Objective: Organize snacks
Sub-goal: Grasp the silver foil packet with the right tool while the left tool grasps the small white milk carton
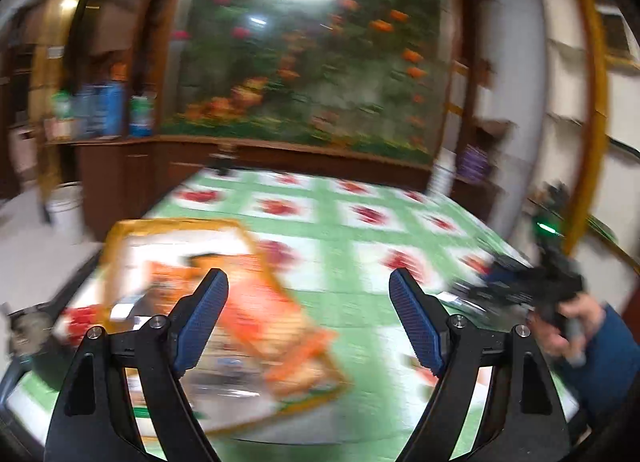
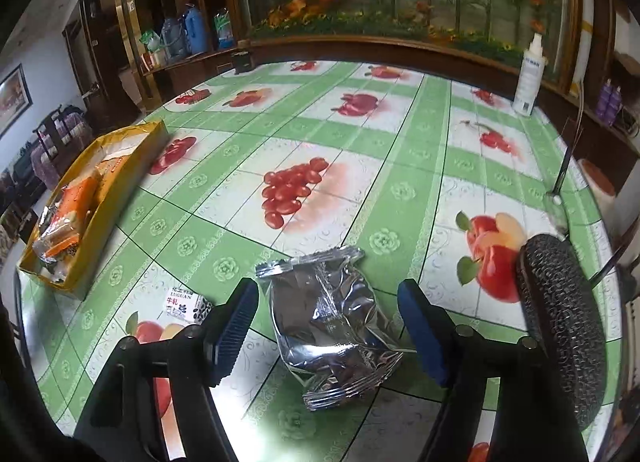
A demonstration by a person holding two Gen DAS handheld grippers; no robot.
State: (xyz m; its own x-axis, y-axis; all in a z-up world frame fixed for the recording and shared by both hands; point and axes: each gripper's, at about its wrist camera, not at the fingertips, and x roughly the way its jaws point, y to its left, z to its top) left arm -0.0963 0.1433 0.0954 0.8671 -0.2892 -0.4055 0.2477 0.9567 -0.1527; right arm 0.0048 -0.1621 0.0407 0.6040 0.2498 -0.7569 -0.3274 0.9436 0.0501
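Observation:
A crinkled silver foil snack packet [image 2: 332,326] lies flat on the green fruit-print tablecloth [image 2: 360,166]. My right gripper [image 2: 327,288] stands open just above it, a finger on each side and neither pad touching the foil. A small white snack packet [image 2: 186,306] lies left of the left finger. At the table's left edge sits a yellow box [image 2: 92,198] holding several orange snack packets. In the blurred left wrist view that yellow box [image 1: 192,302] lies low on the left, and my left gripper [image 1: 308,276] hangs open and empty beside it. The right gripper [image 1: 520,290] shows at the far right, held by a hand.
A white spray bottle [image 2: 530,74] stands at the table's far right edge. A black textured rounded object [image 2: 560,322] sits close on the right. A dark wooden cabinet [image 2: 360,46] with a plant display borders the far side, with bottles [image 2: 192,30] at the back left.

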